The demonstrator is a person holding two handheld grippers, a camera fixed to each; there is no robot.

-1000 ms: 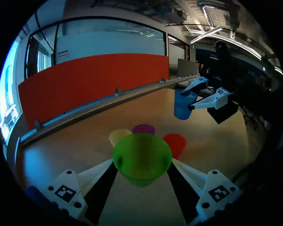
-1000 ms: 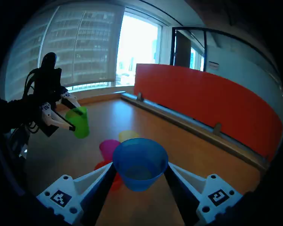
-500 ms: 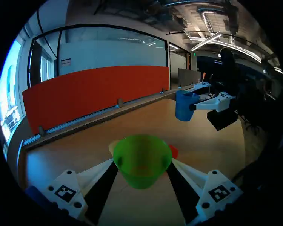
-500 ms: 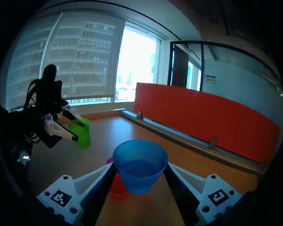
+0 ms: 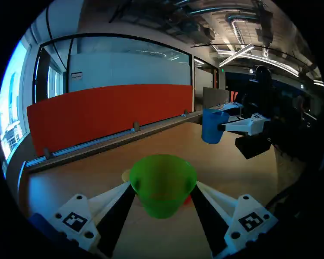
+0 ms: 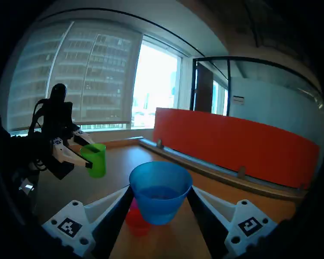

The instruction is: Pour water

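Broadly, a long light-brown wooden table top [image 5: 239, 164] runs under both tools, and an orange-red partition panel [image 5: 110, 112] stands along its far edge. In the right gripper view the same table [image 6: 119, 157] and panel [image 6: 235, 140] show, with a tall bright window with slatted blinds [image 6: 93, 82] behind them.

The left gripper [image 5: 163, 186] has its two white fingers pressed against the sides of a translucent green plastic cup [image 5: 163, 172]. The cup is upright with its mouth open to the camera. From the right gripper view this gripper [image 6: 89, 157] is seen farther off on the left, carried by a dark-sleeved hand [image 6: 36, 151], with the green cup [image 6: 96, 162] pinched between its fingers and lifted clear of the table.

The right gripper [image 6: 160, 190] likewise clamps a translucent blue plastic cup [image 6: 160, 207] between both fingers. The cup is upright, and a pool of water [image 6: 158, 193] sits in its lower part. In the left gripper view the right gripper [image 5: 219, 118] holds the blue cup [image 5: 211, 129] above the table, well apart from the green one.

On the table, a small red plastic cup [image 6: 137, 220] stands just below and behind the blue cup. Slivers of that red cup [image 5: 187, 200] and of a pale yellow cup [image 5: 125, 175] peek out from either side of the green cup.
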